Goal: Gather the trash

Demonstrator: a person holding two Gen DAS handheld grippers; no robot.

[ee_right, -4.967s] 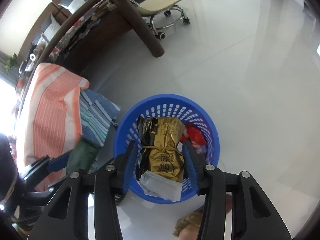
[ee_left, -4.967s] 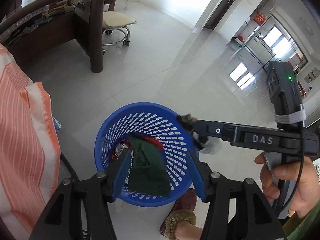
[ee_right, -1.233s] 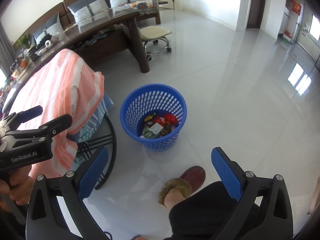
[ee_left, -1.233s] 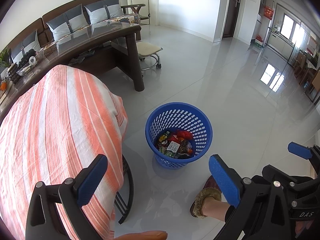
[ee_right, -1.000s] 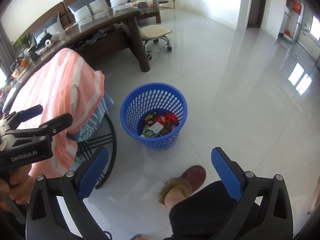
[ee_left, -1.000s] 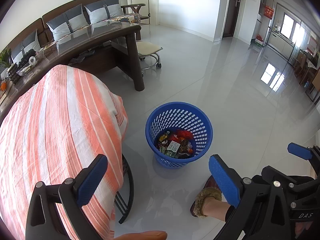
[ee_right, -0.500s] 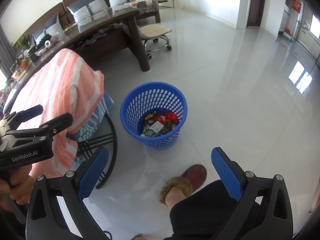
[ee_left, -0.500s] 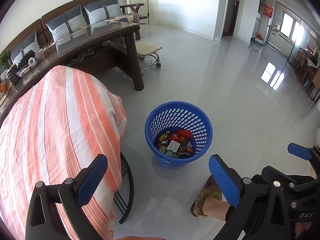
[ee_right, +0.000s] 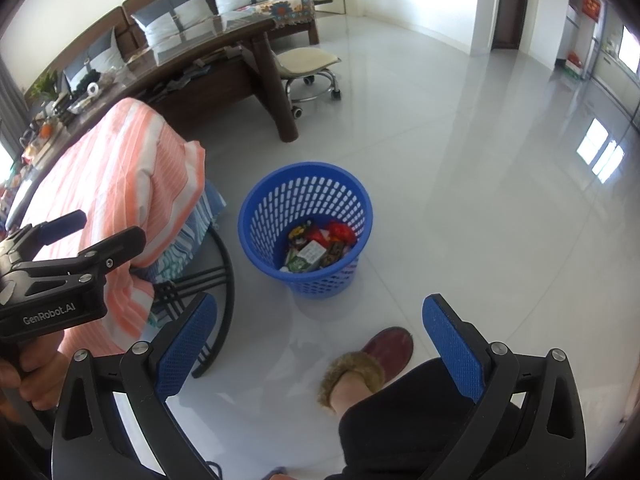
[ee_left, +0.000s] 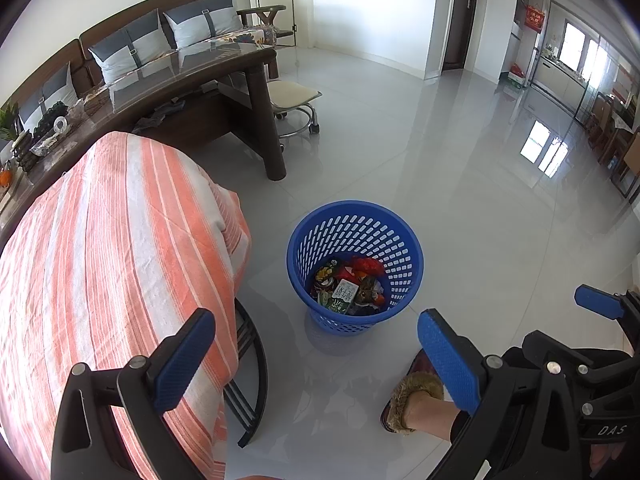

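1. We take the blue basket as our landmark; it stands upright on the glossy white floor.
2. The trash, a heap of crumpled wrappers and packets, lies at the bottom of the basket.
3. Our left gripper hangs above and on the near side of the basket, its blue pads spread wide with nothing between them; the trash sits well ahead of it.
4. Our right gripper is likewise gaping and empty, raised on the near side of the basket, well apart from the trash.
5. A slippered foot rests on the floor near the basket, on its near side.
6. An orange-striped cloth drapes over furniture to the left of the basket.
7. A dark wooden table and a wheeled stool stand beyond the basket.
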